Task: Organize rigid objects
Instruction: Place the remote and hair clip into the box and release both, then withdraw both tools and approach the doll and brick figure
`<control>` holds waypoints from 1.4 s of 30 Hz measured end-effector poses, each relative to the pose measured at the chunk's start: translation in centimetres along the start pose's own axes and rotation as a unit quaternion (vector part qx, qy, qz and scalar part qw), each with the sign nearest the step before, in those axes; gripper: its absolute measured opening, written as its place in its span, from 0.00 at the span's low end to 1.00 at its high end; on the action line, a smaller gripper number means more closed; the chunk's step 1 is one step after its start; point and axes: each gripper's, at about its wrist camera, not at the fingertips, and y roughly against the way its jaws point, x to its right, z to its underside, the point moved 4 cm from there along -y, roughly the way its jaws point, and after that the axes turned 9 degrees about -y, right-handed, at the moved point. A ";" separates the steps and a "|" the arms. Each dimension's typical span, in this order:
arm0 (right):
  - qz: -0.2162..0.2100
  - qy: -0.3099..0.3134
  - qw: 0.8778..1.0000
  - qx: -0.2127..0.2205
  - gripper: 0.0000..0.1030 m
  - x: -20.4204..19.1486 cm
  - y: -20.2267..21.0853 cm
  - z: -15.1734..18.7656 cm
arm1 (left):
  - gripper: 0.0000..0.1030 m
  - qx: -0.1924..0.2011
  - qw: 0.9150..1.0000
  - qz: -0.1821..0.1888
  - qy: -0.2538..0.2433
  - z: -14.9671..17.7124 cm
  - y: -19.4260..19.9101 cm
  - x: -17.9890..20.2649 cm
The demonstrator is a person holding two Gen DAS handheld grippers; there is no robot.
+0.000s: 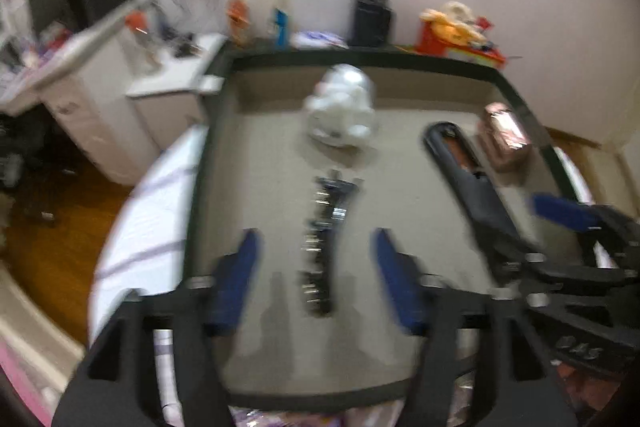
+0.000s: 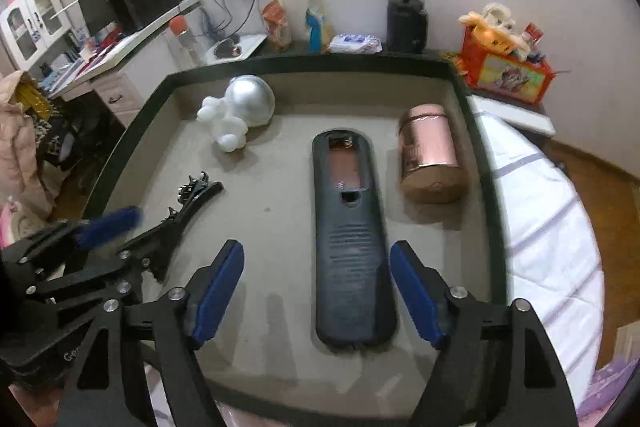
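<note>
A dark-rimmed grey tray [image 2: 280, 227] holds four objects. A long dark remote-like case [image 2: 352, 247] lies between the open fingers of my right gripper [image 2: 318, 295]. A black hair clip [image 1: 324, 243] lies between the open fingers of my left gripper [image 1: 320, 283]; it also shows in the right wrist view [image 2: 192, 203]. A white and silver astronaut figure [image 2: 240, 111] lies at the tray's back, also seen in the left wrist view [image 1: 344, 107]. A rose-gold tin [image 2: 432, 155] lies on its side at the right, also in the left wrist view [image 1: 504, 139]. Both grippers are empty.
Behind the tray stand snack packs [image 2: 276, 23], a wipes pack [image 2: 354, 43], a black jar [image 2: 406, 23] and a red toy box [image 2: 504, 63]. A white desk [image 2: 120, 59] with a monitor is at left. A white striped cloth [image 2: 552, 227] lies right of the tray.
</note>
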 end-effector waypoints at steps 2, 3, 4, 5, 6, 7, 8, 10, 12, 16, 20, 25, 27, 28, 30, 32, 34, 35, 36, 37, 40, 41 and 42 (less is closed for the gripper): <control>-0.001 -0.008 1.000 0.016 0.80 0.5 1.5 0.1 | 0.91 0.023 1.000 0.006 0.012 0.1 1.5 -0.5; -0.004 -0.016 1.000 0.021 0.82 0.8 2.3 0.2 | 0.95 0.031 0.999 0.021 0.024 0.3 2.4 -0.9; 0.001 -0.021 0.999 0.029 0.83 1.1 3.2 0.4 | 1.00 0.034 0.999 0.020 0.030 0.6 3.2 -1.2; 0.005 -0.021 0.999 0.036 0.83 1.1 3.9 0.5 | 1.00 0.047 0.998 0.009 0.032 0.9 4.5 -1.4; 0.006 -0.021 0.999 0.043 0.83 1.2 4.8 0.7 | 1.00 0.054 0.998 0.003 0.031 1.2 5.3 -1.6; 0.006 -0.024 0.998 0.049 0.83 1.3 5.8 1.1 | 1.00 0.060 0.998 -0.002 0.029 1.5 6.2 -1.6; 0.006 -0.026 0.998 0.053 0.83 1.3 6.6 1.3 | 1.00 0.066 0.997 -0.007 0.028 1.8 7.2 -1.7; 0.004 -0.029 0.997 0.068 0.84 1.3 8.9 2.3 | 1.00 0.078 0.996 -0.011 0.028 2.9 9.5 -1.8; -0.001 -0.032 0.996 0.078 0.90 1.4 10.5 2.8 | 1.00 0.087 0.996 -0.010 0.026 3.9 11.5 -1.8; -0.008 -0.022 0.995 0.102 1.00 0.8 14.4 5.6 | 1.00 0.100 0.995 -0.011 0.024 6.8 15.2 -1.9; -0.010 -0.017 0.993 0.116 1.00 0.4 17.3 8.6 | 1.00 0.108 0.994 -0.016 0.027 9.6 18.1 -2.0; -0.024 -0.027 0.991 0.130 1.00 0.1 19.3 12.0 | 1.00 0.103 0.994 -0.019 0.038 12.7 19.9 -2.1; -0.020 -0.033 0.991 0.132 1.00 0.1 19.6 13.1 | 1.00 0.097 0.994 -0.023 0.039 13.8 20.2 -2.0; -0.021 -0.034 0.990 0.132 1.00 0.0 19.7 13.6 | 1.00 0.095 0.994 -0.024 0.040 14.3 20.4 -2.0; -0.018 -0.034 0.990 0.135 1.00 -0.1 20.0 14.9 | 1.00 0.098 0.994 -0.028 0.040 15.5 21.1 -2.0; -0.011 -0.036 0.990 0.138 1.00 0.0 20.4 16.0 | 1.00 0.099 0.994 -0.037 0.040 16.4 21.6 -2.0; -0.008 -0.034 0.990 0.136 1.00 0.1 20.6 17.1 | 1.00 0.098 0.994 -0.035 0.042 17.4 21.8 -2.0; -0.006 -0.035 0.990 0.134 1.00 0.2 20.7 17.5 | 1.00 0.095 0.994 -0.029 0.042 17.9 21.7 -1.9; -0.003 -0.036 0.991 0.132 1.00 0.3 20.7 17.8 | 1.00 0.092 0.994 -0.027 0.043 18.2 21.6 -1.9; -0.003 -0.037 0.991 0.130 1.00 0.4 20.7 18.0 | 1.00 0.088 0.995 -0.026 0.043 18.6 21.5 -1.9; 0.000 -0.039 0.991 0.126 1.00 1.0 20.7 18.4 | 1.00 0.080 0.996 -0.022 0.040 19.1 21.1 -1.5; 0.001 -0.039 0.991 0.126 1.00 1.0 20.7 18.6 | 1.00 0.079 0.996 -0.021 0.039 19.1 21.1 -1.4; 0.001 -0.038 0.991 0.126 1.00 1.1 20.7 18.6 | 1.00 0.080 0.996 -0.022 0.036 19.2 21.1 -1.3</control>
